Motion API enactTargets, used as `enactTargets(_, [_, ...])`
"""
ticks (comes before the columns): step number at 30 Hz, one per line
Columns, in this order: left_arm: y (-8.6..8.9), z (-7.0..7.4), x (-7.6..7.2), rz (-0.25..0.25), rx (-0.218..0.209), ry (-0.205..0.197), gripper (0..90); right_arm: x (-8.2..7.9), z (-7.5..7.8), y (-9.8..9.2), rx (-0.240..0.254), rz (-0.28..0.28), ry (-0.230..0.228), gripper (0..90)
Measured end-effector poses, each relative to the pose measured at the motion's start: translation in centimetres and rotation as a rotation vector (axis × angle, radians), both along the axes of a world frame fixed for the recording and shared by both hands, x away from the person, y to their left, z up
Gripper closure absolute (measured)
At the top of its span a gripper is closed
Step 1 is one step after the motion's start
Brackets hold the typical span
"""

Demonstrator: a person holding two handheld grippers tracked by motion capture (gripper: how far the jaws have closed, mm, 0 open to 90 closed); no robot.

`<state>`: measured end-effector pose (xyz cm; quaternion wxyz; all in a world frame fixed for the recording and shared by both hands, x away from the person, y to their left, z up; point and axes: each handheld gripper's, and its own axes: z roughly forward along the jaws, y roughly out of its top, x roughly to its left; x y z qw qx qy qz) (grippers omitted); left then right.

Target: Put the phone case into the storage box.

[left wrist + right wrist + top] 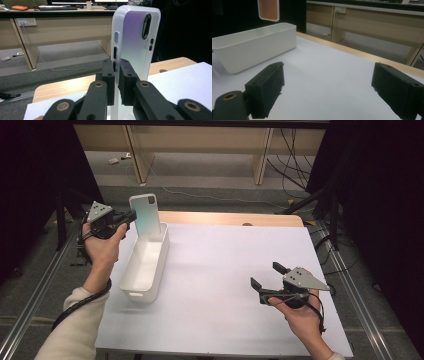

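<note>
While the left tool [131, 216] clamps the side edge of the phone case [145, 214], the case stands upright above the far end of the white bin [145, 265], apart from its rim. In the left gripper view, both pads press the case edge [117, 65] beside the button cutouts. The right tool [267, 279] rests spread wide and empty over the white counter [220, 270], well apart from the bin, which lies ahead to its left [254, 46].
</note>
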<state>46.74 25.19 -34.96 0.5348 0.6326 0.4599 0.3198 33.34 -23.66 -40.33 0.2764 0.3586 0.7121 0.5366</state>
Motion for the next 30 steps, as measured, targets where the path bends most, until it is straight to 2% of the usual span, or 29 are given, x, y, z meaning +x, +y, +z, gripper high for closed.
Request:
enactTargets(4, [0.1, -0.2, 0.4, 0.006, -0.005, 0.007, 84.1, 0.0, 0.0, 0.0, 0.006, 0.001, 0.001, 12.3])
enactTargets(7, [0.0, -0.3, 0.7, 0.006, -0.005, 0.009, 84.1, -0.1, 0.1, -0.1, -0.011, -0.003, 0.009, 12.3])
enactTargets(14, [-0.3, -0.4, 1.3, -0.003, 0.005, 0.013, 84.1, 0.0, 0.1, -0.1, -0.014, -0.002, 0.011, 12.5])
enactTargets(15, [-0.3, -0.4, 1.3, -0.002, 0.005, 0.015, 84.1, 0.0, 0.0, -0.1, -0.002, 0.005, 0.006, 12.5])
enactTargets(30, [0.0, -1.1, 2.3, 0.015, 0.016, 0.040, 84.0, 0.0, 0.0, -0.1, -0.006, 0.001, 0.011, 12.7])
